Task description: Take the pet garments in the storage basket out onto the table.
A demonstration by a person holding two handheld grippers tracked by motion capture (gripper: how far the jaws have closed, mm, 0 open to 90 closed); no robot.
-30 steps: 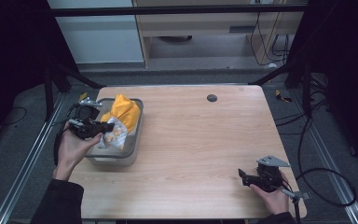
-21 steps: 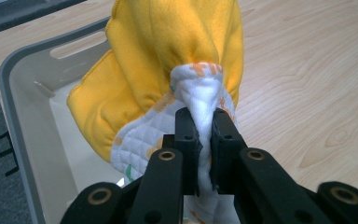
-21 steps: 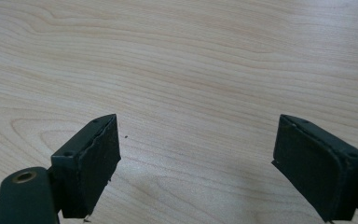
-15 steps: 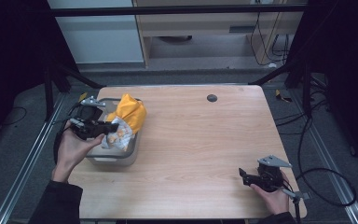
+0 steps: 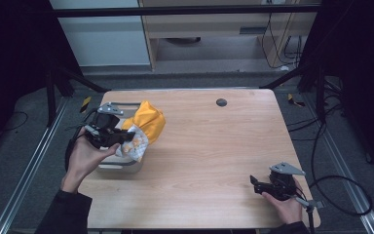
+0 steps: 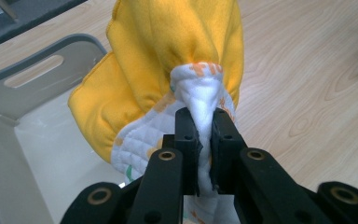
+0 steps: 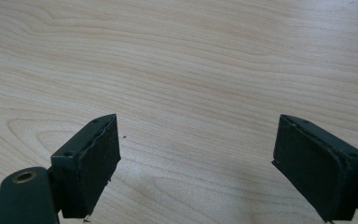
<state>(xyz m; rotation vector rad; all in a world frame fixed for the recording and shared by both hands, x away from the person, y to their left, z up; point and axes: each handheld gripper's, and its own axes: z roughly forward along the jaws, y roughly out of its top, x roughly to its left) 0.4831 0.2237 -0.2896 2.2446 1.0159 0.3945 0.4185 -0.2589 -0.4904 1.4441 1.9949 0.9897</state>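
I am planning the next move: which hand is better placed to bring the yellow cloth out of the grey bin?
Left. The left gripper is shut on the yellow cloth above the grey bin. The right gripper is open over the table, far from it.

Left forearm entering from 7 o'clock of high view, dark sleeve, hand wrapping left gripper (image 5: 108,135) from below — gripper pointing toward 3 o'clock, grey plate on top. Jaws pinching tight, pads nearly meeting in left gripper view (image 6: 204,140). Right hand (image 5: 285,204) sitting at 5 o'clock, holding right gripper (image 5: 255,184) low, pointing toward 9 o'clock — jaws standing wide apart in right gripper view (image 7: 196,158), nothing between.
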